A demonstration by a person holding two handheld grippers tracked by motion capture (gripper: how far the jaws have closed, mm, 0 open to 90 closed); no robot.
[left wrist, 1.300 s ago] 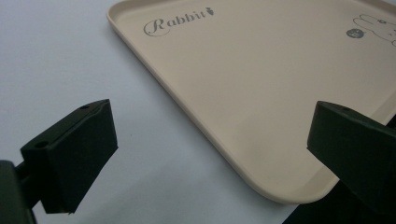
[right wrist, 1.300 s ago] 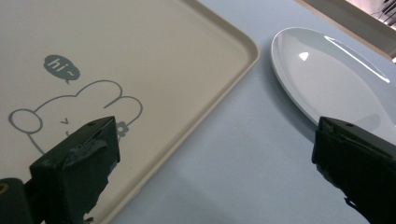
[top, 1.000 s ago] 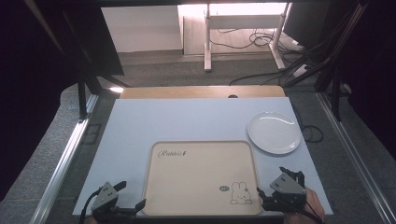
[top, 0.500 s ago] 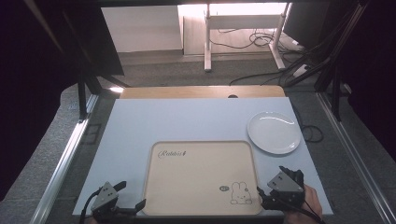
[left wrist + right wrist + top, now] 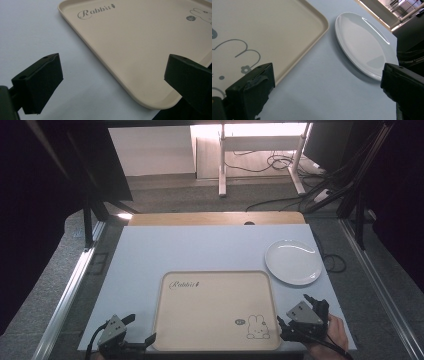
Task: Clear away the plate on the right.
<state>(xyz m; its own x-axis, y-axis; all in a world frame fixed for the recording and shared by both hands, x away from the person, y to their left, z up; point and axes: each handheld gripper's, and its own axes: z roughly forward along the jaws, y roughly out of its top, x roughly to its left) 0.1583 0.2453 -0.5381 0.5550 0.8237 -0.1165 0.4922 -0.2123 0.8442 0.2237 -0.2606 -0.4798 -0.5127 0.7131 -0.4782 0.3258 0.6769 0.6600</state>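
A: We see the beige rectangular plastic tray (image 5: 216, 310) near the table's front edge; the round white plate (image 5: 293, 261) lies just beside its far right corner, apart.

B: Our left gripper (image 5: 110, 82) stands released at the tray's near left corner; our right gripper (image 5: 327, 87), released too, faces the plate.

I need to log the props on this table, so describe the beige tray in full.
The tray is a beige, rounded-corner rectangle with a low raised rim, matte and plastic-looking. Grey print marks its floor: the word "Rabbit" at the far left, a small rabbit drawing at the near right. It carries nothing and lies flat on the pale blue table, near the front edge. The white plate sits just off its far right corner, apart. The left gripper and right gripper flank its near corners, open; contact cannot be told.
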